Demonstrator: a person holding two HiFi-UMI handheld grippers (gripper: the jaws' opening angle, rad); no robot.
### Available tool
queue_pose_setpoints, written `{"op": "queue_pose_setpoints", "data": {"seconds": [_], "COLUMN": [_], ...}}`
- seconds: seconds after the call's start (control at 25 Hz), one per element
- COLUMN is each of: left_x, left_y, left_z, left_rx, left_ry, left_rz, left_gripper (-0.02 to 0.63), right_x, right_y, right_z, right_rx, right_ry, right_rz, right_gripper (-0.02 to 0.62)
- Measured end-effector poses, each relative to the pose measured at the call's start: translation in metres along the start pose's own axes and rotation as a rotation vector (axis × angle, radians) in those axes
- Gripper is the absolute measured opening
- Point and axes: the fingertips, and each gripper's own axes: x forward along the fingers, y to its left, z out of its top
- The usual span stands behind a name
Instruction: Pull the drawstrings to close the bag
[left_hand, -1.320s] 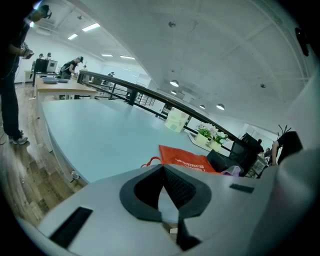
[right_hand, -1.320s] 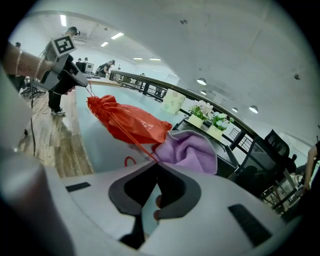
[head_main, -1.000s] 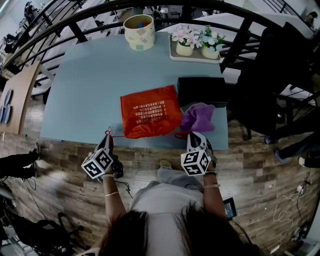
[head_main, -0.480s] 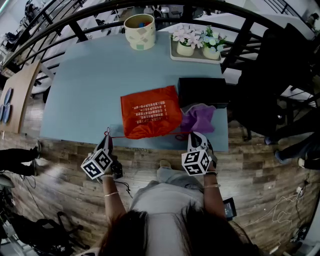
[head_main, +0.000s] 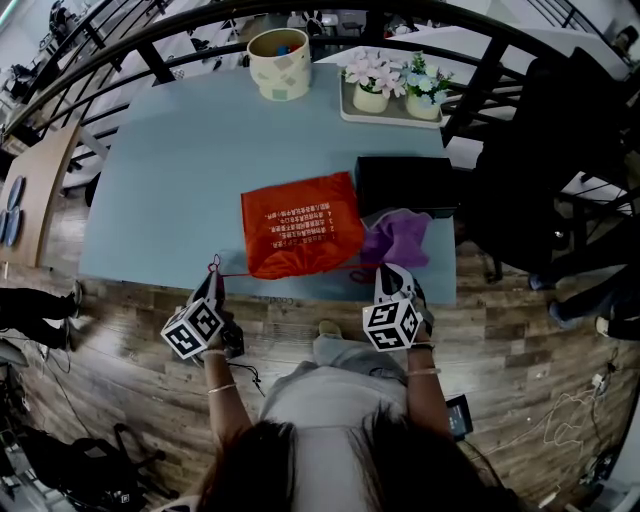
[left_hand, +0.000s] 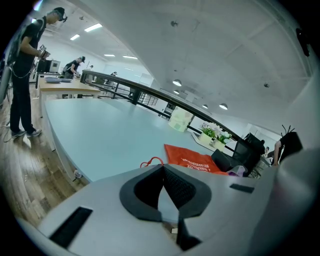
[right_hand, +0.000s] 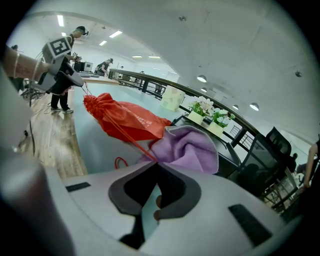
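Observation:
The orange drawstring bag (head_main: 300, 225) lies flat near the front edge of the blue table (head_main: 180, 170). Its gathered mouth points toward my left gripper (head_main: 216, 271), which is shut on the red drawstring (left_hand: 150, 162) just off the table's edge. The left gripper view shows the jaws (left_hand: 161, 167) closed, with the string's loop poking out past them. My right gripper (head_main: 388, 270) is shut on the other red drawstring (right_hand: 125, 135). That string runs taut from the jaws (right_hand: 156, 162) across the bag (right_hand: 127, 117) to its bunched mouth.
A purple cloth (head_main: 398, 238) lies bunched beside the bag, in front of a black box (head_main: 405, 180). At the far side stand a cream cup (head_main: 279, 62) and a tray of flower pots (head_main: 392, 85). Black railings and a chair border the table's right side.

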Motion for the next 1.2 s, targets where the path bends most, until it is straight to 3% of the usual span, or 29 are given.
{"op": "queue_pose_setpoints", "data": {"seconds": [0.68, 1.2], "left_x": [0.006, 0.013], "left_y": [0.009, 0.015], "left_z": [-0.015, -0.051], "left_rx": [0.001, -0.011], "left_ry": [0.037, 0.151], "left_rz": [-0.017, -0.025], "left_gripper": [0.018, 0.018], "right_x": [0.014, 0.016], "right_y": [0.016, 0.042], "right_z": [-0.004, -0.013], "right_rx": [0.012, 0.059], "right_ry": [0.05, 0.098], "right_rz": [0.056, 0.174], "right_gripper": [0.028, 0.028]}}
